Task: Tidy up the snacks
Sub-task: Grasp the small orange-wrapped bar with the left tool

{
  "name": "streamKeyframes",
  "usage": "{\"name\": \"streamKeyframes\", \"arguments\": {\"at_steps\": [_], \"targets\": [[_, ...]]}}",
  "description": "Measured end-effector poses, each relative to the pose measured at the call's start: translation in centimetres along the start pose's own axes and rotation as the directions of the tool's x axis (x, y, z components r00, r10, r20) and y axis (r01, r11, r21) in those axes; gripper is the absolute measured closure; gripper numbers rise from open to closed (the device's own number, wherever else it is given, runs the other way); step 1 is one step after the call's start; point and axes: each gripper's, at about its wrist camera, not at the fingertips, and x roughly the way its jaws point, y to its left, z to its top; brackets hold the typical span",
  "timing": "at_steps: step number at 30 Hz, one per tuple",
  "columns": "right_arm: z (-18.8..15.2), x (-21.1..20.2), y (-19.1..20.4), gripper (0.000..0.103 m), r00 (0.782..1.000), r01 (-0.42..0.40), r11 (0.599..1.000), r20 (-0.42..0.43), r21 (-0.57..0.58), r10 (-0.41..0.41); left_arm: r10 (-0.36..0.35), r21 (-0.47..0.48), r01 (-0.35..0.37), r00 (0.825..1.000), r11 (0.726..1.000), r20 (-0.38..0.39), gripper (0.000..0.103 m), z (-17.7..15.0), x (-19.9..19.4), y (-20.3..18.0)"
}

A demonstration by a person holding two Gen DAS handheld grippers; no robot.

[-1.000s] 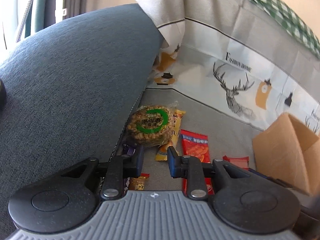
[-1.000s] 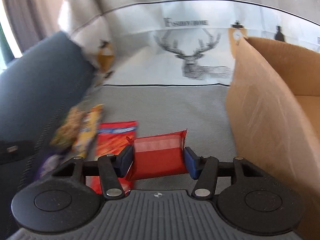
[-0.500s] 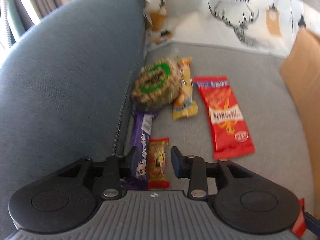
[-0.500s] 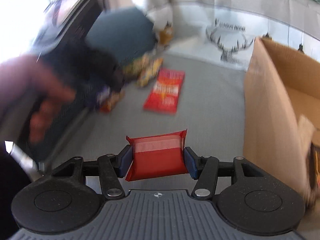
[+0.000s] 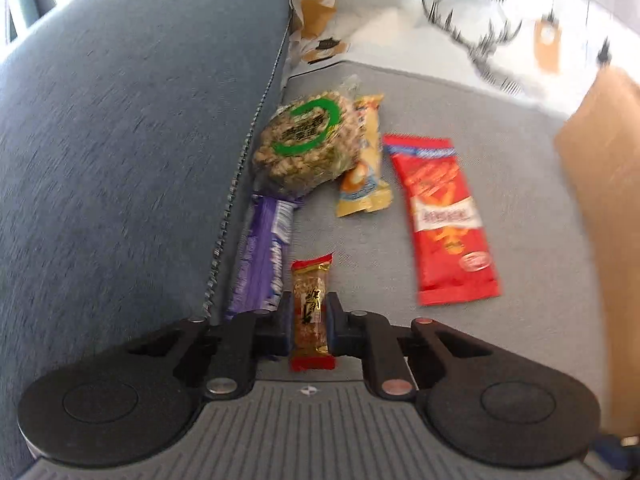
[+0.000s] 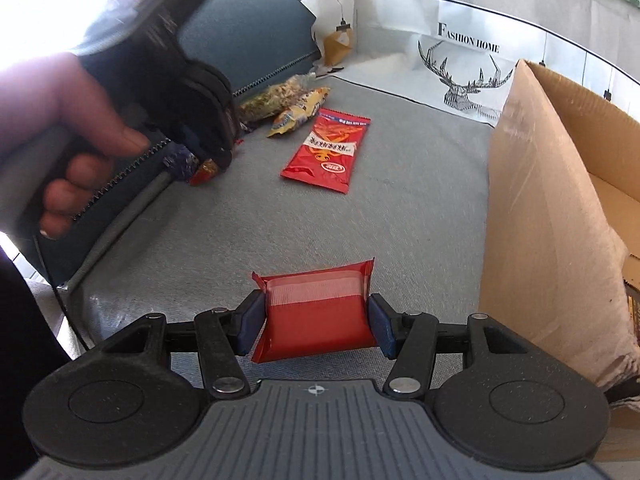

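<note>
My left gripper (image 5: 308, 322) is shut on a small gold and red snack bar (image 5: 311, 312) lying on the grey sofa seat. Just left of it lies a purple wrapper (image 5: 262, 256). Further ahead sit a round nut cake with a green ring (image 5: 308, 144), a yellow packet (image 5: 366, 160) and a long red packet (image 5: 444, 216). My right gripper (image 6: 316, 318) is shut on a red square packet (image 6: 316, 312), held above the seat beside the cardboard box (image 6: 552, 208). In the right wrist view a hand holds the left gripper (image 6: 208, 160) down at the snacks.
A blue sofa armrest (image 5: 120, 140) rises at the left. A white cover printed with a deer (image 6: 464, 76) drapes the sofa back. The open cardboard box stands at the right, its wall (image 5: 604, 184) close to the long red packet.
My left gripper dropped toward the seat and closed on the small gold and red bar. My right gripper pulled back from the snacks with the red packet still in it; the box is beside it.
</note>
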Motion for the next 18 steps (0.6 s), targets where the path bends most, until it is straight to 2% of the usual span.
{"name": "streamKeyframes", "arguments": {"at_steps": [1, 3, 6, 8, 11, 13, 16, 18], "targets": [[0.0, 0.1, 0.0, 0.045, 1.000, -0.001, 1.000, -0.003, 0.004, 0.001, -0.066, -0.032, 0.066, 0.998, 0.997, -0.002, 0.087, -0.1, -0.3, 0.3], [0.0, 0.3, -0.1, 0.045, 1.000, -0.004, 1.000, -0.009, 0.011, 0.004, -0.208, -0.094, 0.206, 0.978, 0.974, -0.022, 0.087, -0.4, -0.6, 0.9], [-0.1, 0.4, 0.0, 0.045, 1.000, -0.008, 1.000, -0.012, 0.019, 0.008, -0.312, -0.118, 0.307, 0.950, 0.944, -0.020, 0.086, -1.0, -1.4, 0.9], [-0.2, 0.3, -0.1, 0.045, 1.000, -0.007, 1.000, -0.014, 0.023, 0.007, -0.358, -0.140, 0.349, 0.933, 0.927, -0.041, 0.086, -1.2, -1.3, 0.7], [-0.2, 0.4, -0.2, 0.043, 1.000, -0.006, 0.999, -0.023, 0.035, 0.007, -0.305, -0.112, 0.297, 0.950, 0.948, -0.071, 0.083, -1.4, -1.1, -0.1], [-0.1, 0.7, -0.4, 0.038, 0.999, -0.010, 0.999, -0.039, 0.046, 0.011, -0.286, -0.109, 0.276, 0.954, 0.955, -0.093, 0.070, -1.7, -0.9, -0.4], [-0.2, 0.9, -0.6, 0.034, 0.998, -0.009, 0.998, -0.060, 0.058, 0.013, -0.268, -0.093, 0.259, 0.958, 0.962, -0.106, 0.062, -1.6, -0.3, -0.8], [-0.2, 1.0, -0.6, 0.030, 0.998, -0.007, 0.998, -0.062, 0.060, 0.011, -0.275, -0.084, 0.268, 0.956, 0.960, -0.102, 0.061, -1.7, -0.2, -1.1]]}}
